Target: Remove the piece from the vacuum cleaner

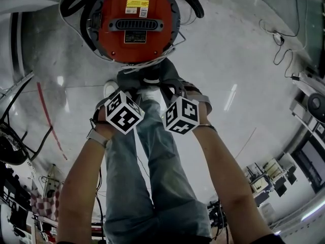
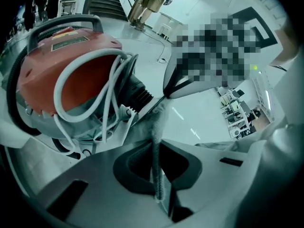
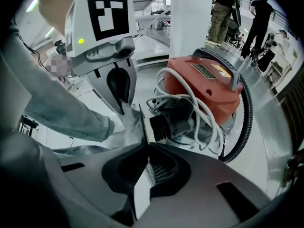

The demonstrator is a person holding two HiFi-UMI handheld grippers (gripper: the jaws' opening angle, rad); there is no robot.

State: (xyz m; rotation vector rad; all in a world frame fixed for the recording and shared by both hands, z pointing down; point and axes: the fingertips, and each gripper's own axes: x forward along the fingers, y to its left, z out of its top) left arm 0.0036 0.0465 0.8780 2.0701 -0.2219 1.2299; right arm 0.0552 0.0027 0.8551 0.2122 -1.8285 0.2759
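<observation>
A round vacuum cleaner (image 1: 134,22) with a glossy red plastic shell is sitting on the polished pale grey floor (image 1: 244,60). A smooth white cord (image 2: 85,70) is looping over its side, and a black corrugated hose (image 3: 244,122) is curving round its body. A short black ribbed port (image 3: 166,125) is jutting out of the body toward the person's blue denim trouser legs (image 1: 152,187).

Just in front of that port, a thin, flat, pale piece (image 3: 141,125) is standing on edge. Its surface is looking soft and fuzzy, rather like fabric (the exact material cannot be told). It is lying just beside the port's mouth, and whether the two are touching cannot be told.

The left tongs (image 2: 156,144) are pressing together on the piece, and its fuzzy strip (image 2: 158,122) is running up from between the dark, cross-hatched pads toward the vacuum cleaner. The right tongs (image 3: 147,144) are likewise pinching the piece, whose hard, straight edge is rising out of the tips.

In the right gripper view the left tongs are gripping the far part of the same sheet, so the piece is spanning the short gap between the two tips. In the head view the two are pointing down side by side. Their black-and-white marker cubes (image 1: 123,112) are sitting close together below the red shell.
</observation>
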